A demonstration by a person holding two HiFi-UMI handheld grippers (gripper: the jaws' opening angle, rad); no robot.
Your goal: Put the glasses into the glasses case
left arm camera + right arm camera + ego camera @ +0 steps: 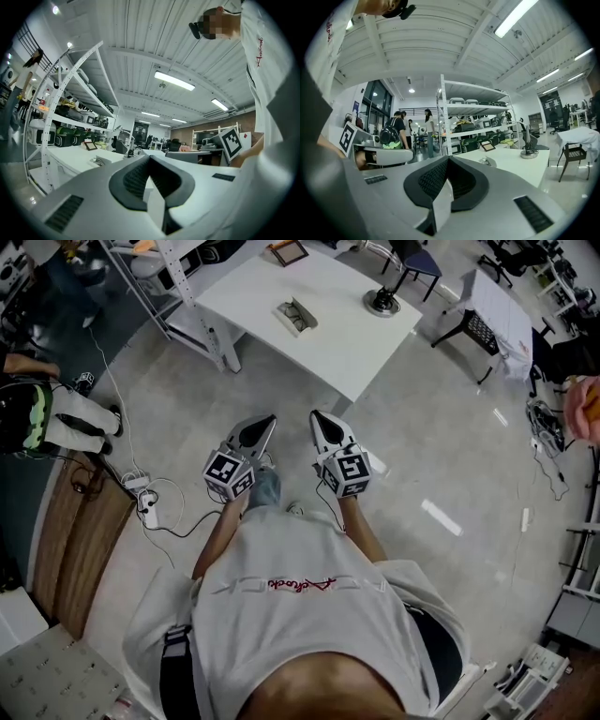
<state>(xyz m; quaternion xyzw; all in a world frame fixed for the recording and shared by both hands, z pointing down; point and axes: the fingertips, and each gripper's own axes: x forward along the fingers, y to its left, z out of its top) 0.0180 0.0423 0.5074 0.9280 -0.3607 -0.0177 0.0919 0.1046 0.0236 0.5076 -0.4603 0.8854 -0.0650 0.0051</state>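
Glasses case (294, 315): pale, rectangular, lying near the middle of the white surface (342, 338). Something dark sits in it, too small to tell if it's the glasses. Left claw (265, 423) and right claw (319, 418) are both pinched closed with nothing between, side by side over the floor (441, 456), well short of the surface. Red script on the shirt (302, 586) is unreadable.

Glasses case (294, 316) on the desk (337, 329), twelve o'clock: too small to tell what lies inside. The desk's far end runs off the top edge. Nine o'clock, a person (66, 420) cut by the left edge; three o'clock, just a hand (583, 409).
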